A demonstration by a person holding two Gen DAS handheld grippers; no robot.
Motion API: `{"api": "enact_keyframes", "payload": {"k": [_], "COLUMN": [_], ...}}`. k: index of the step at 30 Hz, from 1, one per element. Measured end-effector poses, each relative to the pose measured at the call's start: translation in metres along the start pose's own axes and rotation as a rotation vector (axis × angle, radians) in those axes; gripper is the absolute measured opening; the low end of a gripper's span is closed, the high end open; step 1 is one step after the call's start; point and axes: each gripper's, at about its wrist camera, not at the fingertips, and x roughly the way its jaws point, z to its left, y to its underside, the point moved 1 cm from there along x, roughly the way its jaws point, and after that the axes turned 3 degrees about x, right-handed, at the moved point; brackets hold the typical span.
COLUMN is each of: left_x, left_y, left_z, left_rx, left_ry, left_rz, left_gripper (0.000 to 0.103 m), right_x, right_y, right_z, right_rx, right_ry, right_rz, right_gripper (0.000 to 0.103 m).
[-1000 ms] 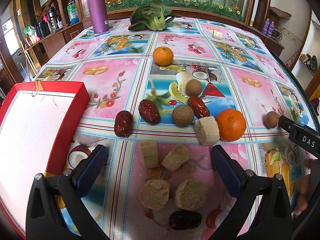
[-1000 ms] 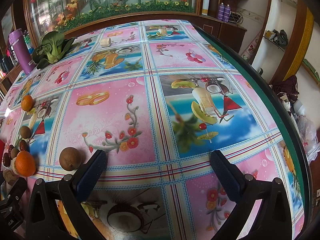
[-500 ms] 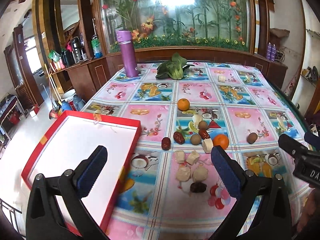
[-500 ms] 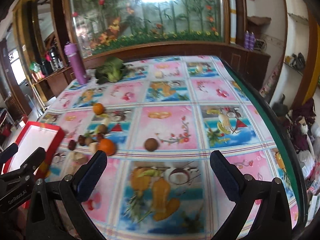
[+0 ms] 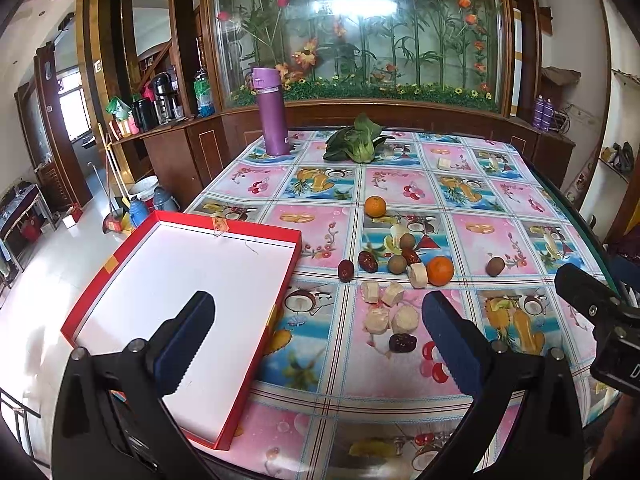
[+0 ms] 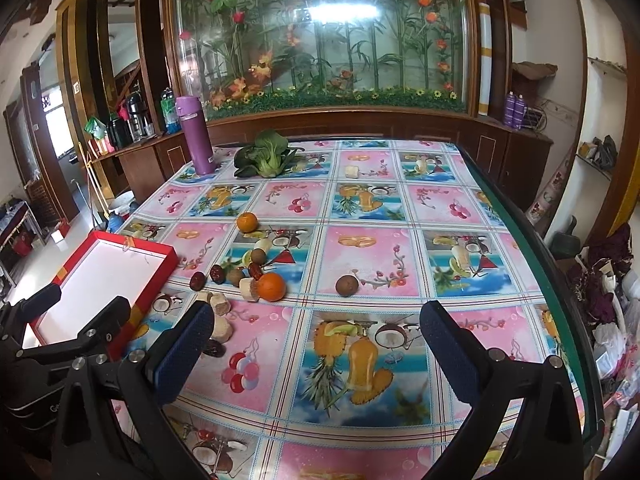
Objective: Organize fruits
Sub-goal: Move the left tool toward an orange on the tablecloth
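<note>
A red tray with a white floor (image 5: 192, 292) (image 6: 96, 276) lies at the table's left edge, holding nothing. Fruit is scattered mid-table: two oranges (image 5: 440, 270) (image 5: 375, 205), dark red dates (image 5: 346, 270), round brown longans (image 5: 495, 266) (image 6: 346, 285), and pale cut chunks (image 5: 405, 319). My left gripper (image 5: 316, 340) hovers open above the near table edge, between tray and fruit. My right gripper (image 6: 316, 344) is open too, over the near right part of the table; the left gripper's body shows at its lower left.
A purple flask (image 5: 273, 112) and a green leafy vegetable (image 5: 356, 142) stand at the table's far end. A pale chunk (image 5: 443, 163) lies apart near the far right. The table's glass edge (image 6: 560, 280) runs along the right; a wooden cabinet and glass panel stand behind.
Both grippers have pulled back and up from the table. The view widened from close over the fruit to the whole table and tray. No fruit moved.
</note>
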Motion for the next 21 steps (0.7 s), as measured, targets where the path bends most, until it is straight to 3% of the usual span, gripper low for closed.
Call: {"api": "enact_keyframes", "payload": {"k": [16, 21], "left_x": [-0.002, 0.014], "left_y": [0.001, -0.005], "left_z": [-0.002, 0.007], "left_rx": [0.012, 0.061], "left_ry": [-0.004, -0.019], "left_rz": [0.004, 0.031], "left_gripper": [0.103, 0.103], "right_x": [-0.005, 0.01], "right_y": [0.002, 0.002], "right_z": [0.01, 0.013], "right_rx": [-0.025, -0.044], "right_ry": [-0.013, -0.045], "right_rz": [-0.018, 0.025], "right_gripper": [0.102, 0.102]}}
